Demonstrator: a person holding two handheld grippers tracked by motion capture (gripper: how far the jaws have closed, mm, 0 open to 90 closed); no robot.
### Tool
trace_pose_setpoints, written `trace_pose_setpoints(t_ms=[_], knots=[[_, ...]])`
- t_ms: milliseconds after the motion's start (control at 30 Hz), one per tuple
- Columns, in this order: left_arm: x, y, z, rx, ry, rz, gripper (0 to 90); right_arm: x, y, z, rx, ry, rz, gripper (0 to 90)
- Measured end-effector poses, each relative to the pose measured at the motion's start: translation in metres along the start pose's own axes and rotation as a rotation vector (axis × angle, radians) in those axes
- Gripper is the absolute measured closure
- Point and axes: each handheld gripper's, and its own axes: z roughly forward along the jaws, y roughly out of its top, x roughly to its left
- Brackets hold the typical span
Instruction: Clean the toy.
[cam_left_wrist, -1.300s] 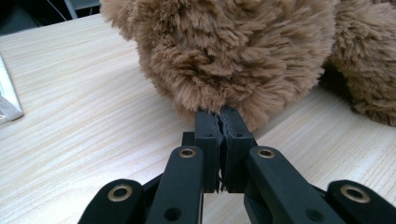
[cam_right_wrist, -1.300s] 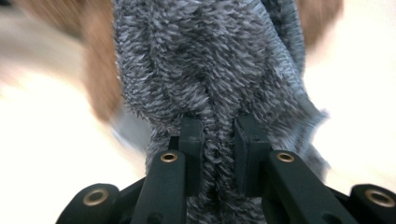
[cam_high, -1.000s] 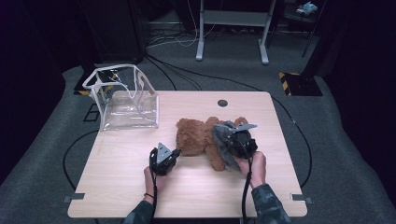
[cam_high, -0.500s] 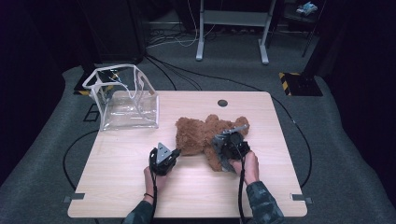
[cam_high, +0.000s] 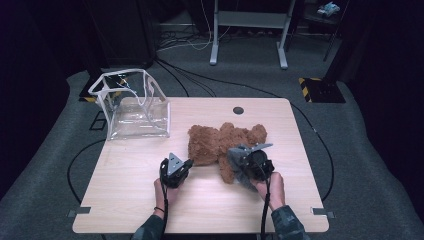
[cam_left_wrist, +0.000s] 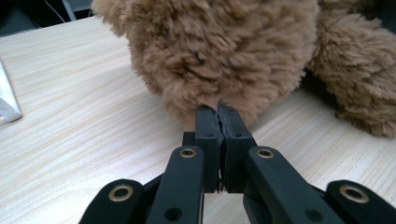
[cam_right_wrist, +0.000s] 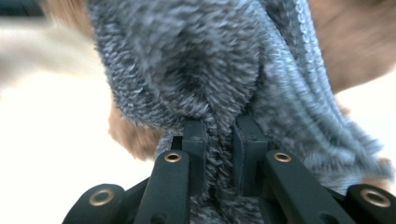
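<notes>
So I've got the brown teddy bear (cam_high: 220, 145) lying flat in the middle of the table (cam_high: 130, 200), and it looks like I'm partway through dressing it in a fuzzy grey knit garment (cam_right_wrist: 196, 60). My right gripper (cam_right_wrist: 218, 123) is clamped on a fold of that grey fabric, right over the bear's lower end near me; its jaws have just been closing with the cloth between them. My left gripper (cam_left_wrist: 218, 112) has its jaws pressed together, tips up against the bear's fur; can't tell if it's actually pinching any fur. From the high view the garment is bunched at one end only, so I'd say most of the pulling-on is still ahead. The clear plastic bag (cam_high: 132, 107) sits well apart at the far left corner, untouched.
</notes>
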Motion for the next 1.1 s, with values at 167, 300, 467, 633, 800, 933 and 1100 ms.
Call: trace_pose_setpoints(t_ms=[167,300,467,633,800,933,1100], knots=[[0.0,0.0,0.0,-0.008,0.006,0.0,88.0,-0.006,0.026,-0.02,-0.108,-0.031,0.013,77.8],[0.0,0.0,0.0,-0.002,0.002,0.002,88.9,0.0,0.039,-0.005,-0.094,-0.042,-0.003,77.5],[0.0,0.0,0.0,-0.011,0.007,0.002,89.4,0.0,0.023,0.023,-0.036,-0.043,0.018,77.5],[-0.001,0.0,0.0,-0.009,0.008,0.003,89.5,-0.001,0.008,0.031,0.016,-0.048,0.014,77.5],[-0.001,0.0,0.0,-0.009,0.007,0.004,89.6,-0.001,-0.009,0.043,0.094,-0.065,0.005,77.5],[0.0,0.0,0.0,-0.011,0.007,0.004,89.6,-0.001,-0.011,0.037,0.123,-0.055,0.002,77.2],[0.0,0.0,0.0,-0.008,0.005,0.005,89.6,-0.006,0.0,0.007,0.037,-0.021,0.023,77.0]])
